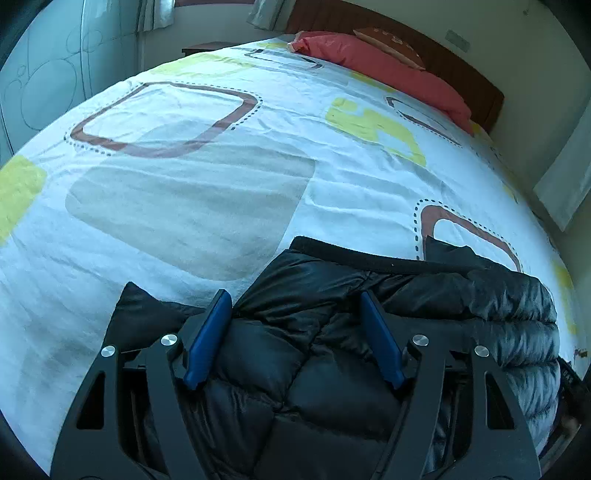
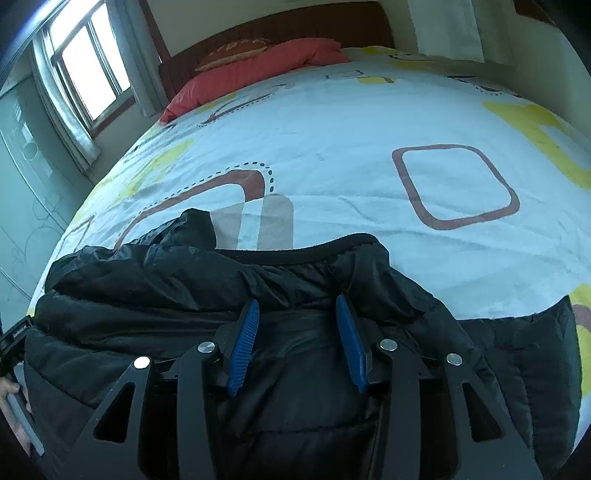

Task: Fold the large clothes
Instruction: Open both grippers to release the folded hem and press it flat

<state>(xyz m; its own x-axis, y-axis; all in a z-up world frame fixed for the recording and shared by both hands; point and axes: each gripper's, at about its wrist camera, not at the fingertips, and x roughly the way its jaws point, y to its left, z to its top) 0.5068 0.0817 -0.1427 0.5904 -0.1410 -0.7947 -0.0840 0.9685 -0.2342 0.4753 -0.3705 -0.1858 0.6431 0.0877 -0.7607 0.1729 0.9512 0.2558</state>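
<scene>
Both fisheye views look forward along their own blue-padded fingers, low and close over a black quilted puffer jacket [image 1: 406, 306] [image 2: 184, 288] at the near edge of a bed. The left wrist view faces the salmon-red pillow [image 1: 388, 70] toward the right; the right wrist view has that pillow [image 2: 251, 70] upper left. Both share the patterned white bedsheet [image 1: 221, 110] [image 2: 351, 118] and brown wooden headboard [image 1: 461, 77] [image 2: 295, 26].

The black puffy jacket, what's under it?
The black puffy jacket lies on the patterned bedsheet, which shows all around it. The part of the sheet right beneath the jacket is covered, so anything hidden there cannot be seen.
</scene>
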